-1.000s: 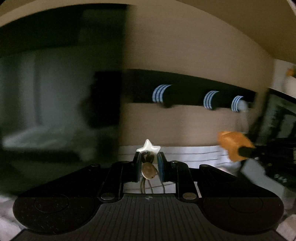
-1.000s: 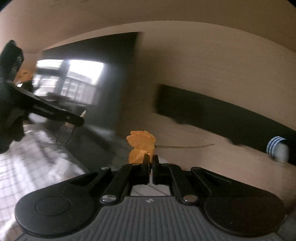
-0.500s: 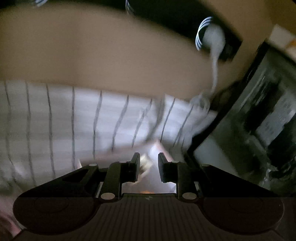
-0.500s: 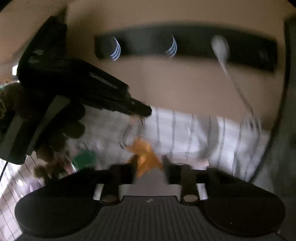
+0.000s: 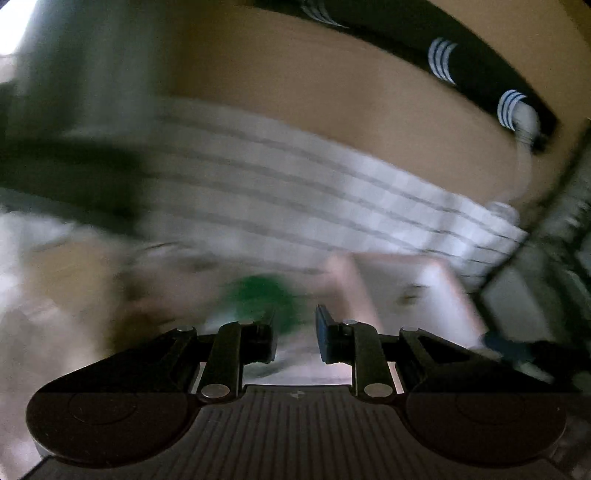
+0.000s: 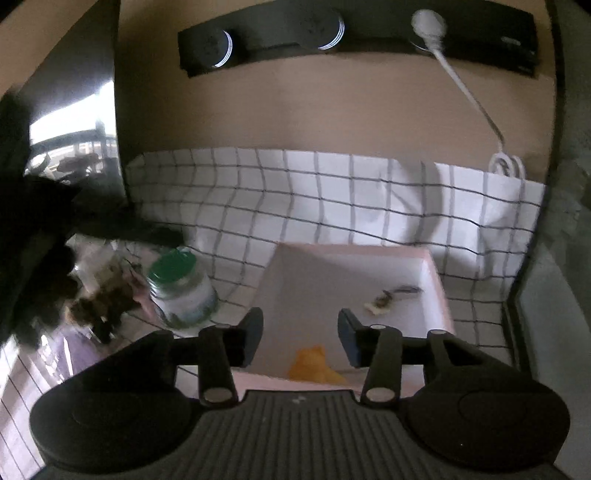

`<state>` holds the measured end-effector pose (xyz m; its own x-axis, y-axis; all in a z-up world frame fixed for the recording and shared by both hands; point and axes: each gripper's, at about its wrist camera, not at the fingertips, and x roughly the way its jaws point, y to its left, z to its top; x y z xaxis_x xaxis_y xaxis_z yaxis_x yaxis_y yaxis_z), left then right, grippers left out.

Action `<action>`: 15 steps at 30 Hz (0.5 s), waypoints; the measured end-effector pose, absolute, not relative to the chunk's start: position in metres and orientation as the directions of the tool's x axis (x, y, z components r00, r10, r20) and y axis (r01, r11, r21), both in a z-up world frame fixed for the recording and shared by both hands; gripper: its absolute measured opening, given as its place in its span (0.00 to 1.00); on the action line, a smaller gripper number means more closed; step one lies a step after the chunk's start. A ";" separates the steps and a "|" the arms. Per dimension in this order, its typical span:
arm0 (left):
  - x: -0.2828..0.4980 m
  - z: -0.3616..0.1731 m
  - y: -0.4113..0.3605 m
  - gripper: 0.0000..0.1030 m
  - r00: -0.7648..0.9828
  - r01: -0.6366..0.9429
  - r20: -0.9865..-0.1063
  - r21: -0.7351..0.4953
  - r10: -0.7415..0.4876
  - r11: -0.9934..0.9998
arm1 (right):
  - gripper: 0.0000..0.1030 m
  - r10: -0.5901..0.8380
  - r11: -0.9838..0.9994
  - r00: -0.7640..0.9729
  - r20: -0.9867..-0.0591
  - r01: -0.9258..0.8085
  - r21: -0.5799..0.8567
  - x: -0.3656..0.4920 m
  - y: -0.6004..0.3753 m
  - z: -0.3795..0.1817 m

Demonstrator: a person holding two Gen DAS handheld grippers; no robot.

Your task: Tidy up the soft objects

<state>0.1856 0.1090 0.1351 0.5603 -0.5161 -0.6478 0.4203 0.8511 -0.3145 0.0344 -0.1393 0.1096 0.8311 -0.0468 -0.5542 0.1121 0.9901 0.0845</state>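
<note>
A pink box (image 6: 436, 280) with a white floor sits on the checked cloth. Inside it lie an orange soft piece (image 6: 314, 365) at the near wall and a small pale star charm (image 6: 380, 304) with its cord further right. My right gripper (image 6: 301, 326) hovers over the box's near edge, its jaws opening, with nothing between the pads. The left wrist view is heavily blurred. My left gripper (image 5: 295, 325) shows a bare gap between its fingers, with the green lid of a jar (image 5: 266, 295) just beyond and the pink box (image 5: 391, 266) to the right.
A glass jar with a green lid (image 6: 177, 284) stands left of the box, beside a heap of small dark items (image 6: 107, 299). A dark gloved hand (image 6: 33, 288) fills the left edge. A black wall rail (image 6: 369, 33) with a white cable (image 6: 465, 88) hangs behind. A dark panel (image 6: 554, 314) borders the right.
Both grippers came down from the wall towards the box. The star charm left the left jaws and lies in the box. The right jaws opened and the orange piece dropped in.
</note>
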 end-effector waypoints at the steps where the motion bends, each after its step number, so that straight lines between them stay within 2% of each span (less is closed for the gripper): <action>1: 0.184 0.133 0.131 0.23 0.581 0.370 -0.654 -0.318 -0.485 0.873 | 0.44 -0.033 0.991 0.832 -0.553 0.101 0.092 0.037 -0.133 0.114; 7: 0.171 0.125 0.245 0.23 0.628 0.130 -0.701 -0.332 -0.337 0.934 | 0.53 0.131 0.987 0.804 -0.581 -0.054 0.148 0.073 -0.075 0.117; 12: 0.160 0.108 0.296 0.23 0.593 0.103 -0.732 -0.345 -0.336 0.933 | 0.53 0.318 0.948 0.698 -0.641 -0.219 0.232 0.096 -0.012 0.103; 15: 0.158 0.096 0.307 0.23 0.557 0.133 -0.749 -0.346 -0.359 0.929 | 0.54 0.353 0.928 0.650 -0.673 -0.333 0.165 0.099 0.034 0.093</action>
